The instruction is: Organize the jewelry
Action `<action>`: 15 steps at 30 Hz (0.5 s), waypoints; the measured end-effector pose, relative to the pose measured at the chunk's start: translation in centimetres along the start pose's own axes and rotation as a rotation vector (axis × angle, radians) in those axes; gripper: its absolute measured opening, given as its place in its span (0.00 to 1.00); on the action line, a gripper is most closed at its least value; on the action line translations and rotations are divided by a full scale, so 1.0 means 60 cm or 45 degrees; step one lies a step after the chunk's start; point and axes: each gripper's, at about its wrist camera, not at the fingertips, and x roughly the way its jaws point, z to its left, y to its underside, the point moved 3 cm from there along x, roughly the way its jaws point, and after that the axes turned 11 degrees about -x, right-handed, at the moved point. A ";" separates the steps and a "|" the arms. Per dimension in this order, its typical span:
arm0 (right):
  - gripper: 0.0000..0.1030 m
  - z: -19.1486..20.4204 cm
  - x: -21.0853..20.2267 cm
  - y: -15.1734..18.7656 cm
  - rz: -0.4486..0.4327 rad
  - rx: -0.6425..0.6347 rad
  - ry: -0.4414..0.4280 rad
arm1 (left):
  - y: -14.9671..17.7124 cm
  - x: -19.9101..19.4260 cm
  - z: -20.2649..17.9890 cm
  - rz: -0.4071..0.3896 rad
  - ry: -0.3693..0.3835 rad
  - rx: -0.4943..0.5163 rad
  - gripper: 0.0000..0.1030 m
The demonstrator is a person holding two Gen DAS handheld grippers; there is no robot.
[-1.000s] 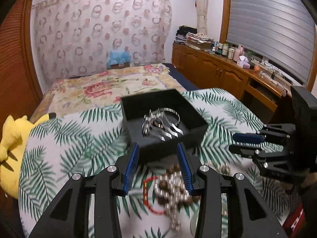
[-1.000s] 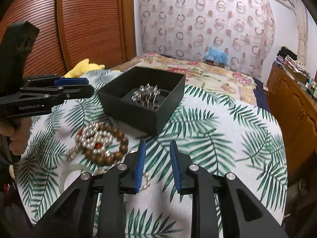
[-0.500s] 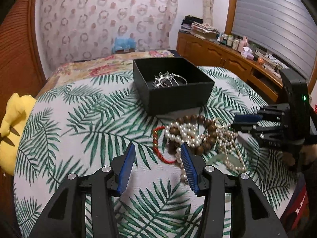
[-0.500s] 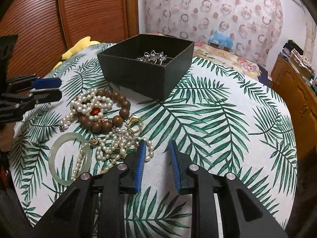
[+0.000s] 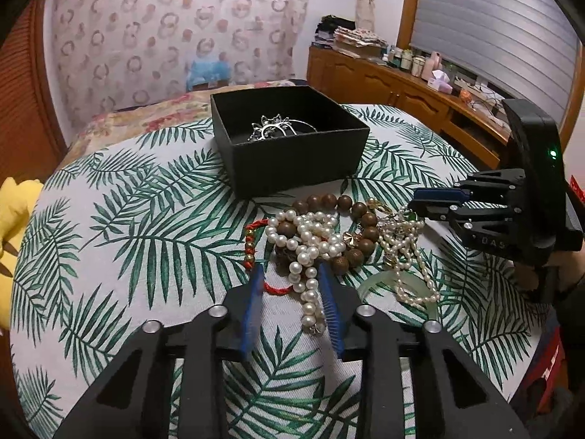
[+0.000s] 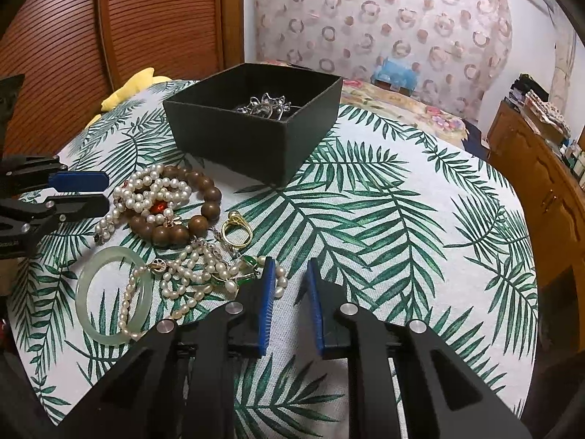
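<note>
A black open box [image 5: 292, 153] [image 6: 256, 135] holds a silver piece [image 5: 272, 128] [image 6: 265, 106]. In front of it lies a jewelry pile: a pearl strand [image 5: 307, 241] [image 6: 146, 190], a brown wooden bead bracelet [image 5: 351, 219] [image 6: 197, 212], a red cord bracelet [image 5: 252, 245], a gold ring [image 6: 237, 232], a second pearl strand [image 6: 193, 274] and a pale green bangle [image 6: 113, 296] [image 5: 376, 281]. My left gripper [image 5: 292, 292] [image 6: 80, 192] is open, its blue pads astride the pearl strand's near end. My right gripper [image 6: 289, 292] [image 5: 435, 201] is open and empty beside the pile.
The round table [image 6: 384, 219] has a palm-leaf cloth. A yellow plush toy [image 5: 14, 212] [image 6: 131, 84] lies off its left edge. A bed [image 5: 153, 117] stands behind, wooden cabinets [image 5: 384, 84] to the right, a slatted wooden door [image 6: 109, 29] on the left.
My left gripper has pulled back from the box and come down over the pile, its pads now astride the pearl strand. My right gripper has moved lower and closer to the pile.
</note>
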 end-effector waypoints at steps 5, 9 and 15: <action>0.19 0.000 0.000 0.000 0.000 -0.002 0.002 | -0.007 0.014 0.002 0.026 0.031 -0.009 0.22; 0.15 0.002 0.000 -0.001 -0.001 -0.012 -0.004 | -0.007 0.021 0.005 0.047 0.075 -0.038 0.21; 0.08 0.005 0.000 -0.001 -0.001 -0.012 -0.007 | 0.000 0.030 -0.002 0.068 0.104 -0.038 0.14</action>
